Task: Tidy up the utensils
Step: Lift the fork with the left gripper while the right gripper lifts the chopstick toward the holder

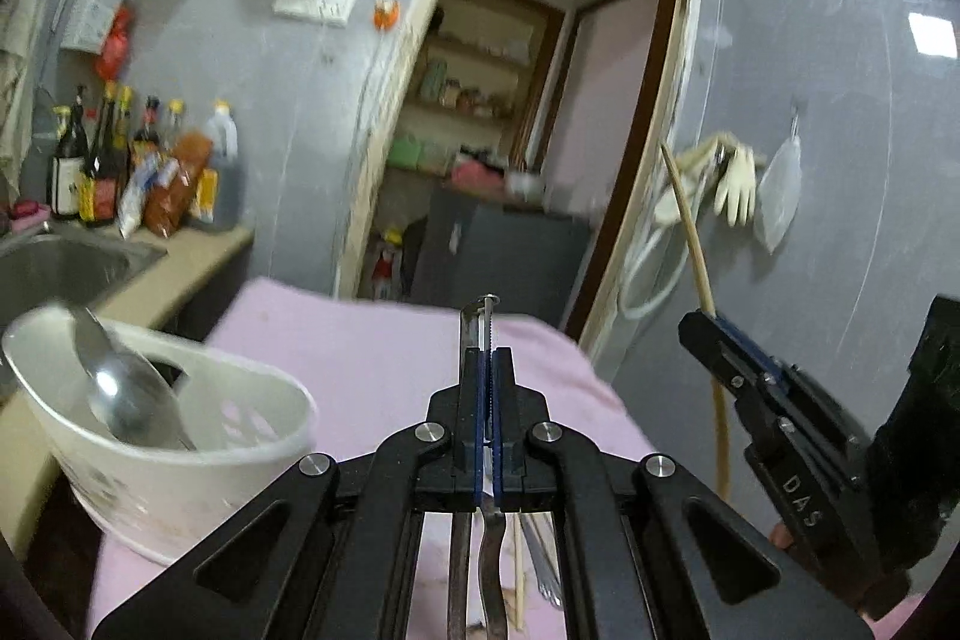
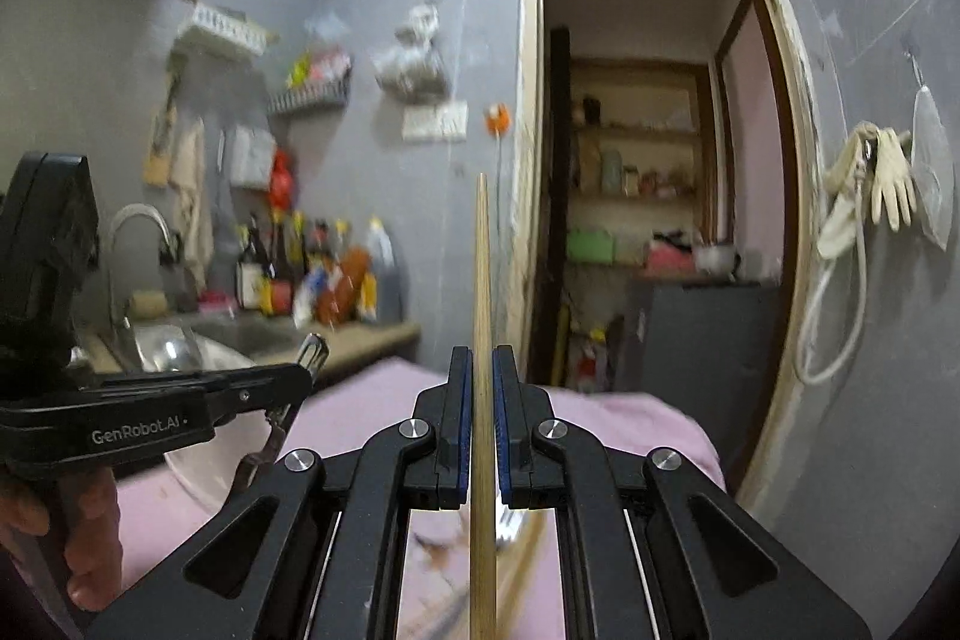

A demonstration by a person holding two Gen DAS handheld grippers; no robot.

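My left gripper (image 1: 486,361) is shut on a metal peeler (image 1: 480,319), whose serrated head sticks up past the fingertips. It is held above the pink cloth (image 1: 372,340). A white utensil basket (image 1: 180,436) stands at the left on the cloth with a steel spoon (image 1: 126,394) in it. My right gripper (image 2: 480,370) is shut on a wooden chopstick (image 2: 482,280) that points upward; it also shows in the left wrist view (image 1: 690,232). A fork (image 2: 510,523) and more utensils lie below on the cloth, blurred.
A steel sink (image 1: 60,268) and a counter with sauce bottles (image 1: 108,160) are at the left. An open doorway (image 2: 648,160) with shelves is ahead. Rubber gloves (image 2: 888,184) hang on the right wall. The left gripper body (image 2: 150,412) is close at the right gripper's left.
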